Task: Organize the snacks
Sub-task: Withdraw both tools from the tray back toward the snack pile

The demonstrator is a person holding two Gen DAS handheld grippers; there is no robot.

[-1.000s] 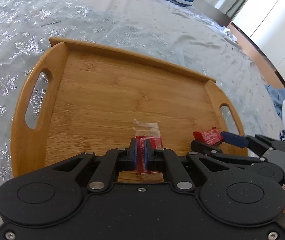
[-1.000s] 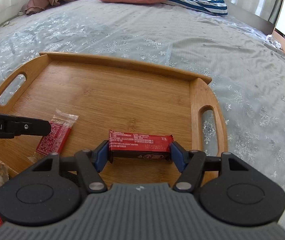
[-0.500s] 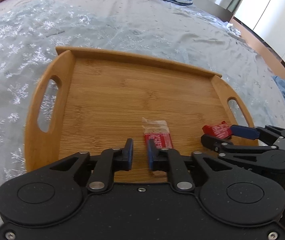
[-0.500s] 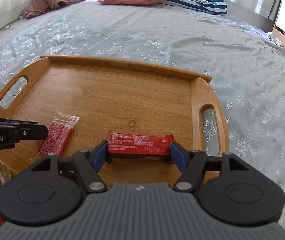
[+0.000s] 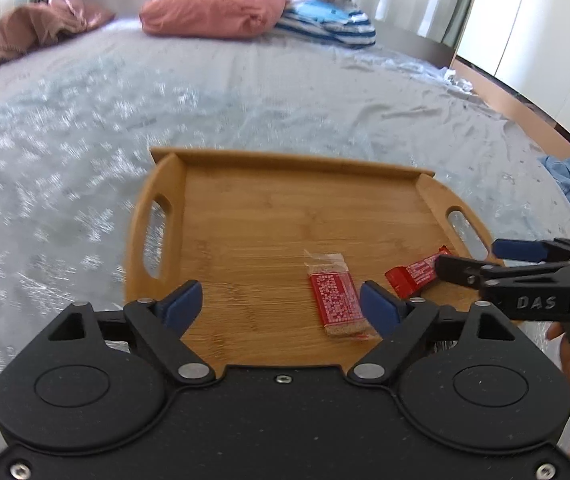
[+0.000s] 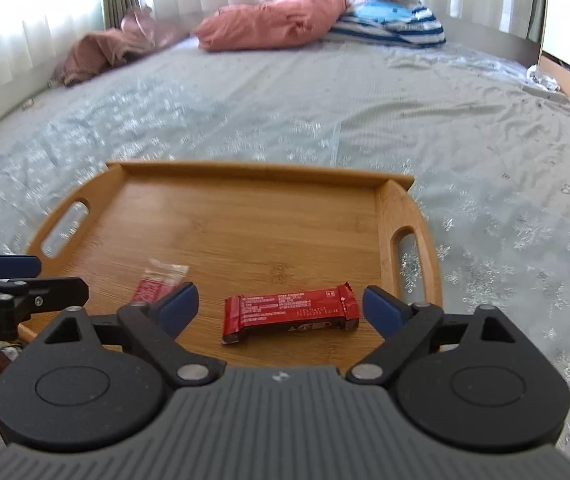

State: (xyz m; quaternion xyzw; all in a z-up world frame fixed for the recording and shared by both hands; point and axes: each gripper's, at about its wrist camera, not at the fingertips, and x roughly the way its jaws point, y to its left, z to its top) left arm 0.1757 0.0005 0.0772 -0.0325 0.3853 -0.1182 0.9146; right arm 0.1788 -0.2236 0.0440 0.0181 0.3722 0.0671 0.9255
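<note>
We are at a big bed with a snowflake blanket (image 5: 285, 92), and a wooden tray (image 5: 285, 160) sits on it. Our left claw (image 5: 281, 304) has just been opening, and the small red snack (image 5: 337, 300) it held a second ago now lies flat on the tray, just inside its right pad, not pinched. Our right claw (image 6: 281, 304) has just been opening too. The long red bar (image 6: 291, 312) lies free between its wide pads. So we think two snacks are now put away. The tray holds just these two, side by side near our claws.
</note>
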